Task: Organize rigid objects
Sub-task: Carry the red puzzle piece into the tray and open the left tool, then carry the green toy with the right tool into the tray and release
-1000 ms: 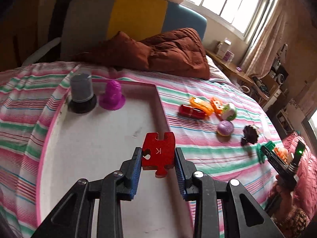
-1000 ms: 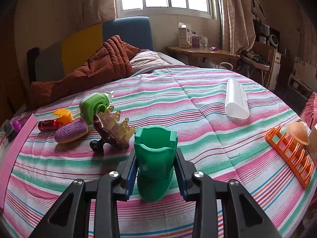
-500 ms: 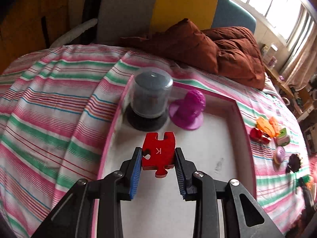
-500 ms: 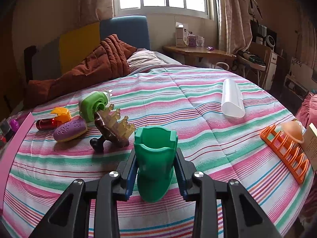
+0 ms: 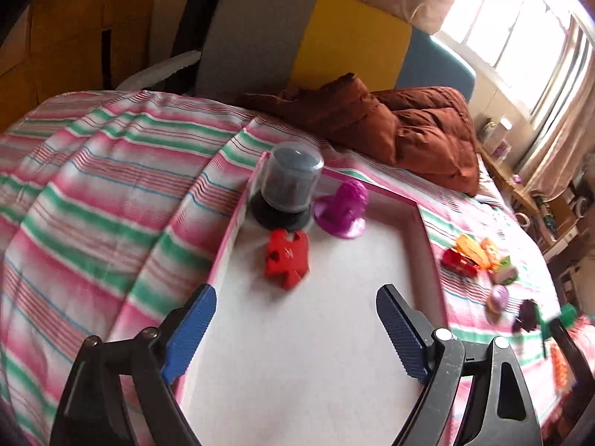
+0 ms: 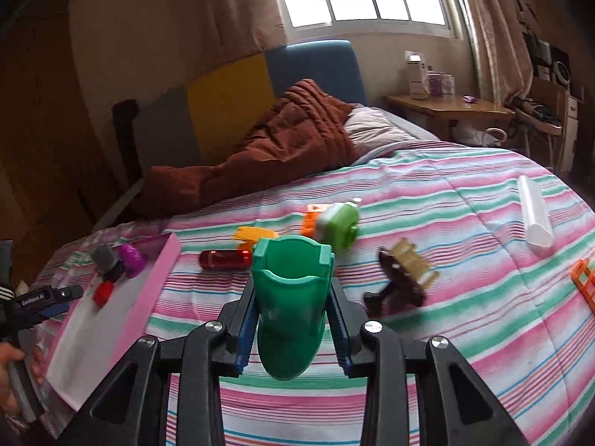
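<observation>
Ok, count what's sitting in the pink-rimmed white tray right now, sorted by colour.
Grey: 1, the clear-domed grey plastic container on a black base
Purple: 1, the purple plastic figure on a round foot
Red: 1, the red jigsaw-shaped block
Total: 3 in the pink-rimmed white tray

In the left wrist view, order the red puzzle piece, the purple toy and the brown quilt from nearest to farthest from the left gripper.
From the open left gripper:
1. Red puzzle piece, lying in the pink-rimmed tray, just ahead of the fingertips.
2. Purple toy, farther back in the tray beside the grey domed container.
3. Brown quilt, beyond the tray near the headboard.
</observation>
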Available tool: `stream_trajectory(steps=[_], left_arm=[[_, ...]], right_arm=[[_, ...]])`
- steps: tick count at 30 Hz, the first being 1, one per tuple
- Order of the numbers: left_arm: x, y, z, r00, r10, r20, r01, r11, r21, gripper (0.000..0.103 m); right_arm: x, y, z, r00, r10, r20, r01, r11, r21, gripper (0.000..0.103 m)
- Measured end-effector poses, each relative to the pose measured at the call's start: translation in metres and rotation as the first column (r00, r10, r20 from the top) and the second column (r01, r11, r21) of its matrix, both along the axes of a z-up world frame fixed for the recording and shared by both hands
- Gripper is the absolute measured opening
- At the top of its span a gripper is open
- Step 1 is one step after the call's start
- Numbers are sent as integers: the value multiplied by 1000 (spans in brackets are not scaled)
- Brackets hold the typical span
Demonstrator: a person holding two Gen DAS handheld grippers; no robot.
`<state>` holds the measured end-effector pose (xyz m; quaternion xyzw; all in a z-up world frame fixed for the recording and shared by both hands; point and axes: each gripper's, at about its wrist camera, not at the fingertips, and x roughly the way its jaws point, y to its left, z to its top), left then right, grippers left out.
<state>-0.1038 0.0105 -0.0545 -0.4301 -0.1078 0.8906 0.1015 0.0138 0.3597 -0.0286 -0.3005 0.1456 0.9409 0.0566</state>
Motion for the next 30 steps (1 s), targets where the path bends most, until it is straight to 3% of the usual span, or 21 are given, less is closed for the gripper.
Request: stream_trajectory(steps=[6,14,20,30], left_arm=[[29,1,3,999,-42,-9,42,999,-1,92],[50,0,3,999,-54,0,54,998,35,92],[58,-3,4,999,-55,0,54,997,47,92],[64,-14,6,1000,-9,-10,9,999,41,92]], right_arm=[[-40,-49,4,986,167,25,-164,984,-73,35],[-95,-104,14,939,342,43,-332,931,-150,35],[-129,-137,10,912,402,78,-390,911,-134,35],[-176,-168,-7,899,403,173,-395,915,-80,35]])
